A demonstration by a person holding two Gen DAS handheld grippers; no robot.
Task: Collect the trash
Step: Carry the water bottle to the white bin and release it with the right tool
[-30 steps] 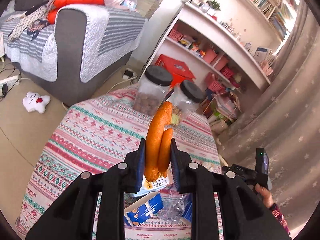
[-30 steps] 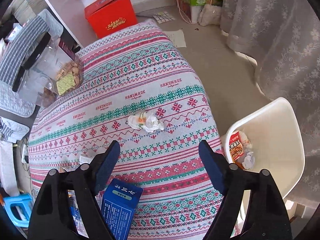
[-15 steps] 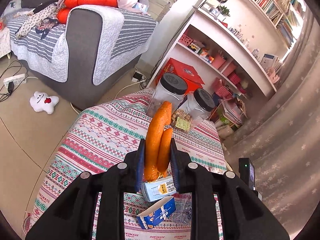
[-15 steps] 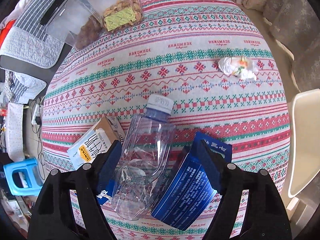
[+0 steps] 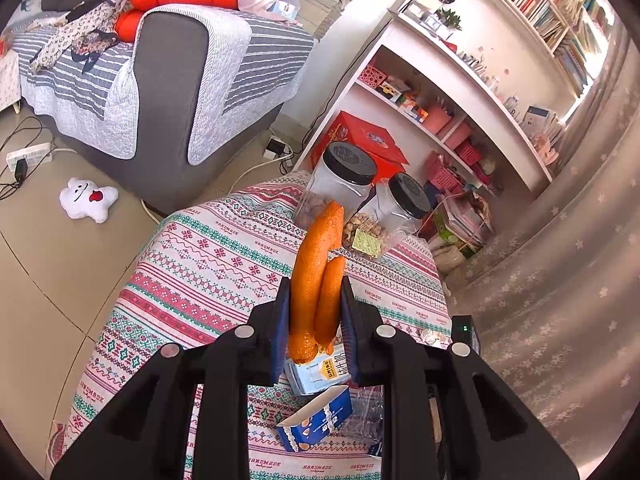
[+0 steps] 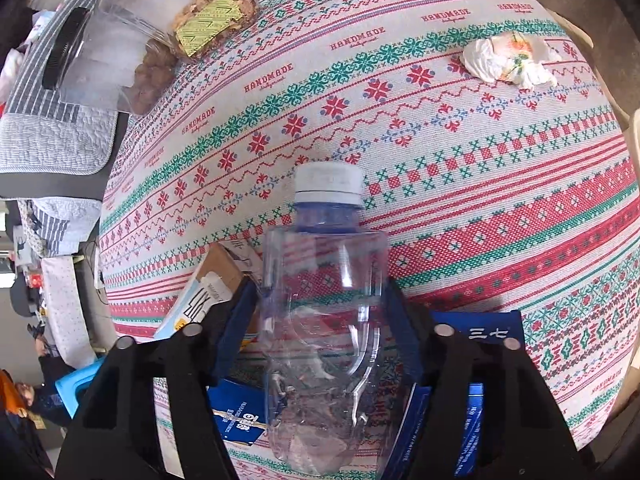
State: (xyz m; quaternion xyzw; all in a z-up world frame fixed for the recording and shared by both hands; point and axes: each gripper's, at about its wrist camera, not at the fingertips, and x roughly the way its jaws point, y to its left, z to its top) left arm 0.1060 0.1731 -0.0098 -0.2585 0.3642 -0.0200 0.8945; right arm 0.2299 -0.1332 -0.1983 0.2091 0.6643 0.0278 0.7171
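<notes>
**Fingers closed on peel and bottle**

Fingers of the left gripper [image 5: 314, 316] are clamped on an orange peel [image 5: 316, 276], held above the desk [image 5: 208, 264]. A crushed clear bottle [image 6: 324, 320], lying near the desk's front edge, is pinched between the right gripper [image 6: 322, 320] fingers.

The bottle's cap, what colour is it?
White. The cap tops the clear plastic bottle, seen best in the right wrist view.
</notes>
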